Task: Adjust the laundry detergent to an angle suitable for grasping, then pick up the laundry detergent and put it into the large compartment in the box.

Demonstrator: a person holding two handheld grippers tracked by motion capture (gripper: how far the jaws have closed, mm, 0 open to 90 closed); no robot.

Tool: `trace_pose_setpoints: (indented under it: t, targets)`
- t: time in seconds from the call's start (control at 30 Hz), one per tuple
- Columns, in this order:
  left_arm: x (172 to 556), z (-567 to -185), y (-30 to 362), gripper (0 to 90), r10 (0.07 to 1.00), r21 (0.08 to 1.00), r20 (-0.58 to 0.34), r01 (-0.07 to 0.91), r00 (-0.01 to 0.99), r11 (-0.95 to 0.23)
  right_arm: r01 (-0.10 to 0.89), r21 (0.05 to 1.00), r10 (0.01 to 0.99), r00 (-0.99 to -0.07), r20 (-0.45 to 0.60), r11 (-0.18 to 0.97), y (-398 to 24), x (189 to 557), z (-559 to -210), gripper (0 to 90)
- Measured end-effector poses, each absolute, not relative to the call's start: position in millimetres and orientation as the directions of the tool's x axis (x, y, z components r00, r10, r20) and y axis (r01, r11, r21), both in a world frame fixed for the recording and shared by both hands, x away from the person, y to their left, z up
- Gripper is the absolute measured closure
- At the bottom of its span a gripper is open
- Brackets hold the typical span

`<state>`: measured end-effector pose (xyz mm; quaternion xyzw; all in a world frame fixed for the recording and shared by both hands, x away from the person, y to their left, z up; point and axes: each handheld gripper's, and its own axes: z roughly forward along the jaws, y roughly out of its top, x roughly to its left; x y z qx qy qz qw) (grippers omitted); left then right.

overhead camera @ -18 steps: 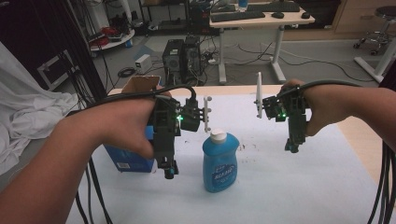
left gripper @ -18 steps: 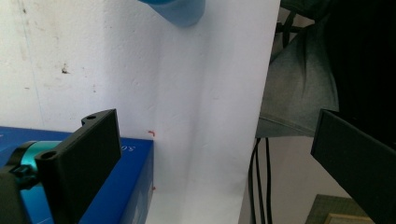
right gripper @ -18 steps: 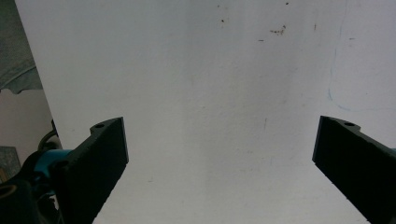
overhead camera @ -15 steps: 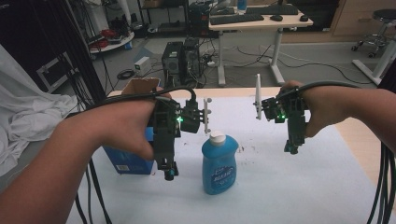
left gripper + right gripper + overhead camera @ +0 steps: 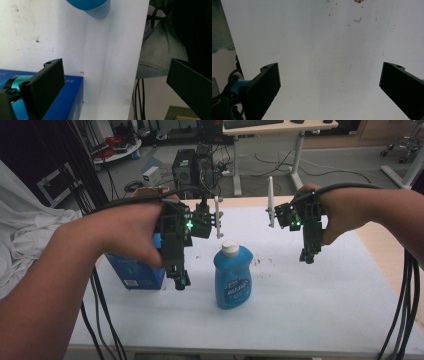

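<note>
Bottle point(image 5: 233, 277) was translucent blue w/ a white cap and a darker blue label, white lettering on it. Left of the bottle, box point(image 5: 135, 270) was deep blue w/ a small white patch, prob. a barcode, too blurred to tell. Table cover point(image 5: 300, 300) under the bottle was white w/ brownish specks behind it. Both sides of the bottle, left gripper point(image 5: 179, 282) and right gripper point(image 5: 307, 256) were black, green lights lit, teal fittings by the jaws.

Laboratory or technical workroom. White-covered tabletop point(image 5: 310, 300) up front; beyond it a desktop computer tower point(image 5: 184, 166) on the floor, loose cables point(image 5: 260, 160), a standing desk point(image 5: 280, 126), an office chair base point(image 5: 402, 142), equipment carts point(image 5: 117, 147).
</note>
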<state>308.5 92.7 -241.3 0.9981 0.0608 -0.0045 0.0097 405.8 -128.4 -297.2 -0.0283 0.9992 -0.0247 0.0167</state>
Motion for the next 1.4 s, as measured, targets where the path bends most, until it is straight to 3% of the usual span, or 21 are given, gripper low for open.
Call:
trace_pose_setpoints:
  t: [1.4]
  targets:
    - [324, -255, 84, 1.8, 0.133, 0.006, -0.041, 0.133, 0.990, -0.991, -0.050, -0.038, -0.052, -0.998, -0.035, 0.998, -141, 419, -302, 2.4]
